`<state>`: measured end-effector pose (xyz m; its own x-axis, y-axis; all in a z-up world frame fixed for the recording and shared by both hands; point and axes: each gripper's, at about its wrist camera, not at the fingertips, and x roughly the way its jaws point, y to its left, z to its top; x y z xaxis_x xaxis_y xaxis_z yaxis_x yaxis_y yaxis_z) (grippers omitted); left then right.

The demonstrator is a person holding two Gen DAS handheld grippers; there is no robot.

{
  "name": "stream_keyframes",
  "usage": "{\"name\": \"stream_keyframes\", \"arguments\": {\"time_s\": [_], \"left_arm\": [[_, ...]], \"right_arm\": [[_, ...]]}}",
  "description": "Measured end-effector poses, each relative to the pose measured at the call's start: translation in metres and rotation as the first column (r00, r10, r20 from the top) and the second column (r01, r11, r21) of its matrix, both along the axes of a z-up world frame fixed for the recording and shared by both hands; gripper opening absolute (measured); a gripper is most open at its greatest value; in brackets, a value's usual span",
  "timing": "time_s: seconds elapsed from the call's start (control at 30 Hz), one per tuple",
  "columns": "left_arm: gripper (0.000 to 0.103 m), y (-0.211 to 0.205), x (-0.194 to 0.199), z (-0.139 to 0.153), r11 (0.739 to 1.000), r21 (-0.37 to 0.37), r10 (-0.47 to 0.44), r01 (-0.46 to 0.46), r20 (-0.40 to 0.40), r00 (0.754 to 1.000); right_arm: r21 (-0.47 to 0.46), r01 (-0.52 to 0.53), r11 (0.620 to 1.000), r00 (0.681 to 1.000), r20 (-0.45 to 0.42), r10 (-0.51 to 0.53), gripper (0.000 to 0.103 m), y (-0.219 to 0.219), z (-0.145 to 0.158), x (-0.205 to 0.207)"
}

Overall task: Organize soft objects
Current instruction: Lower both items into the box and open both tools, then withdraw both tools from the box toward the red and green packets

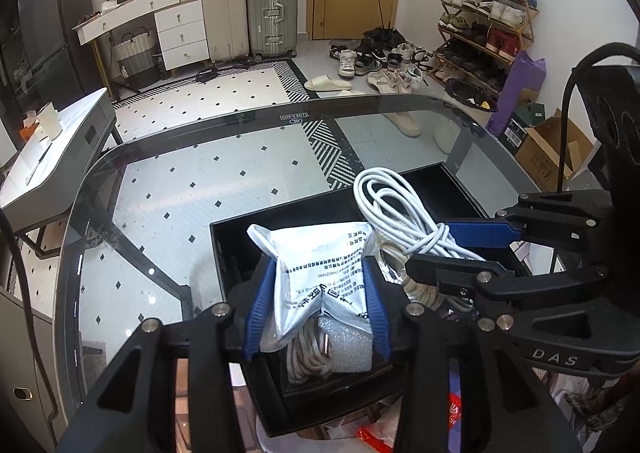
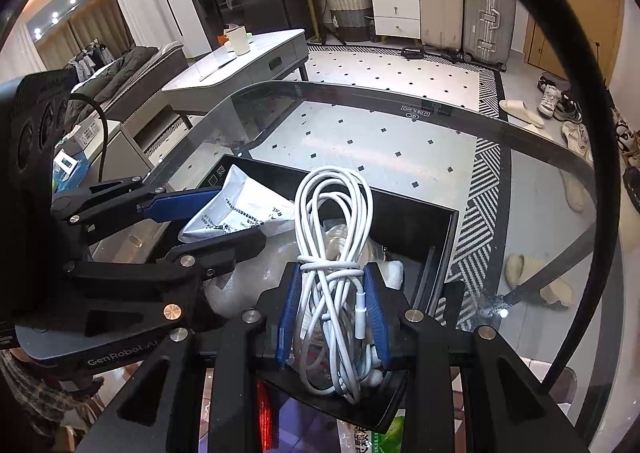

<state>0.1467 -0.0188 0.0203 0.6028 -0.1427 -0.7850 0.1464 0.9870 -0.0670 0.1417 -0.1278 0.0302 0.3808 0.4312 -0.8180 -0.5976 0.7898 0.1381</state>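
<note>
My left gripper (image 1: 320, 285) is shut on a white printed plastic packet (image 1: 320, 273) and holds it over an open black box (image 1: 232, 241) on the glass table. My right gripper (image 2: 332, 293) is shut on a coiled white cable (image 2: 332, 213), also held over the box. In the left wrist view the right gripper (image 1: 448, 249) and the cable (image 1: 388, 205) show on the right. In the right wrist view the left gripper (image 2: 224, 217) and the packet (image 2: 240, 209) show on the left. Inside the box lie a beige rope coil (image 1: 308, 357) and a piece of white foam (image 1: 348, 345).
The glass table (image 1: 180, 189) has a dark rounded rim (image 1: 280, 121). A grey side table (image 2: 248, 65) with a cup stands to the left. Beyond are suitcases (image 1: 248, 13), a shoe rack (image 1: 484, 25) and loose shoes on the floor.
</note>
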Motion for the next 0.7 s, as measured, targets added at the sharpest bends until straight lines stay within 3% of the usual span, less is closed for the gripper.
{"name": "stream_keyframes", "arguments": {"time_s": [0.1,0.23,0.33,0.5,0.7], "left_arm": [[0.047,0.002,-0.002,0.004,1.0,-0.01,0.004,-0.004,-0.002,1.0],[0.058,0.005,-0.005,0.009,1.0,-0.015,0.007,-0.006,0.006,1.0],[0.059,0.004,-0.009,0.013,1.0,-0.016,0.003,-0.003,0.012,1.0],[0.068,0.002,-0.019,0.019,1.0,-0.016,-0.009,0.01,0.026,1.0],[0.081,0.0,-0.033,0.029,1.0,-0.006,-0.027,0.028,0.05,0.998]], "right_arm": [[0.015,0.005,1.0,1.0,0.011,-0.005,0.046,-0.004,0.005,-0.002],[0.023,0.011,1.0,1.0,0.027,-0.012,0.048,-0.011,0.014,-0.007],[0.025,0.02,1.0,0.999,0.042,-0.021,0.054,-0.017,0.02,-0.011],[0.056,0.021,0.998,0.998,0.054,-0.025,0.077,-0.028,0.03,-0.019],[0.057,0.05,0.997,0.996,0.074,-0.054,0.091,-0.042,0.039,-0.028]]}}
